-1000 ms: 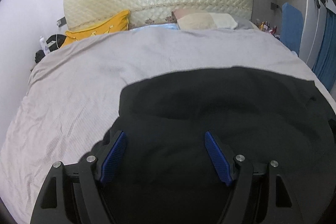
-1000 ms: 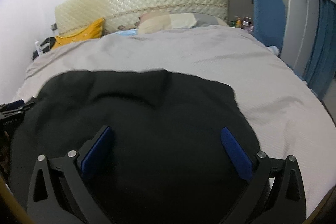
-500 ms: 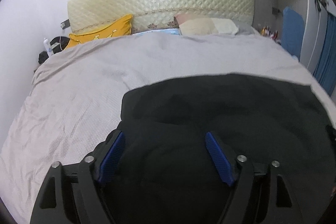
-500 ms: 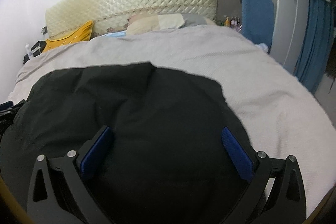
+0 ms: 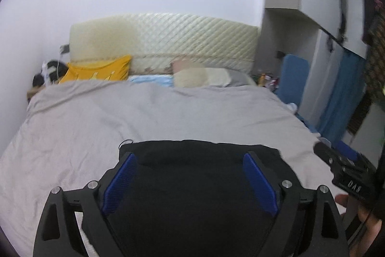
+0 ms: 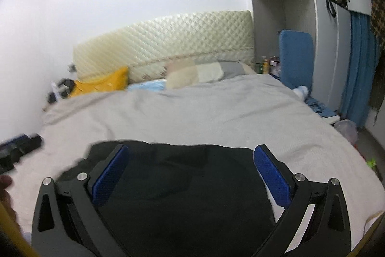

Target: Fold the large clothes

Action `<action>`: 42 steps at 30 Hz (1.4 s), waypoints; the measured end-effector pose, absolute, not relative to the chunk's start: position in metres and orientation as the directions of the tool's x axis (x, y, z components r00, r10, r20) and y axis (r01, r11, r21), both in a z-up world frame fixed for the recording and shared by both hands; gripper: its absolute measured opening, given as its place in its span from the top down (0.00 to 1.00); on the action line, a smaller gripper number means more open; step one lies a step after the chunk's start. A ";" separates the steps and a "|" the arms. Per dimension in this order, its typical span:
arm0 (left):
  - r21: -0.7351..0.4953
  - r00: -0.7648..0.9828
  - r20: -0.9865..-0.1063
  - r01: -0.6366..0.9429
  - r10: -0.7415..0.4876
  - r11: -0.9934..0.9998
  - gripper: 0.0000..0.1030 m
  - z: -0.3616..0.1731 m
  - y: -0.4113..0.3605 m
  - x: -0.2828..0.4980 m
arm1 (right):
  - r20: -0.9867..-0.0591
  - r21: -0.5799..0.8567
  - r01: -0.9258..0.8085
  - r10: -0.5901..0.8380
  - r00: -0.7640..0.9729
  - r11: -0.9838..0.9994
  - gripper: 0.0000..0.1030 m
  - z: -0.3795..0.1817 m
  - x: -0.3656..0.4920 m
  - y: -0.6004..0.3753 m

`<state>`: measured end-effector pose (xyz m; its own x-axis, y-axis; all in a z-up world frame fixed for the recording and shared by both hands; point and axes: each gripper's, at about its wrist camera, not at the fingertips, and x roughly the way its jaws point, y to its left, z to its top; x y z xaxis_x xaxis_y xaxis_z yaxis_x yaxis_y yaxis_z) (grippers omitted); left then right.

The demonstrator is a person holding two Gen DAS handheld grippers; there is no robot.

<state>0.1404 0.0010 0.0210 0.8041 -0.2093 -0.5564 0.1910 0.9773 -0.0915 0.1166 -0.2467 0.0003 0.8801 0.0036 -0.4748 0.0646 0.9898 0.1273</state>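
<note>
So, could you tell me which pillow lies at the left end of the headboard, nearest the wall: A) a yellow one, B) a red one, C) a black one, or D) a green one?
A: the yellow pillow leans against the left end of the quilted headboard, with the beige pillow further right.

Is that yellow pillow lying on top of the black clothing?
No. The yellow pillow sits up by the headboard, far from the black garment at the near end of the bed.
</note>
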 end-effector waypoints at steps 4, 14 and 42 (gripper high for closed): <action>-0.070 0.816 -0.504 0.287 -0.282 0.955 0.06 0.047 -0.014 0.101 | -0.412 0.147 0.040 0.024 0.911 0.988 0.00 0.032 0.080 -0.239; 0.015 0.856 -0.449 0.294 -0.256 0.956 0.01 0.070 -0.030 0.033 | -0.311 0.013 0.048 -0.041 0.950 0.999 0.00 0.067 0.008 -0.202; 0.014 0.822 -0.553 0.169 -0.134 0.985 0.01 0.018 0.043 -0.045 | -0.347 0.074 0.012 0.015 0.938 0.997 0.00 0.025 -0.103 -0.167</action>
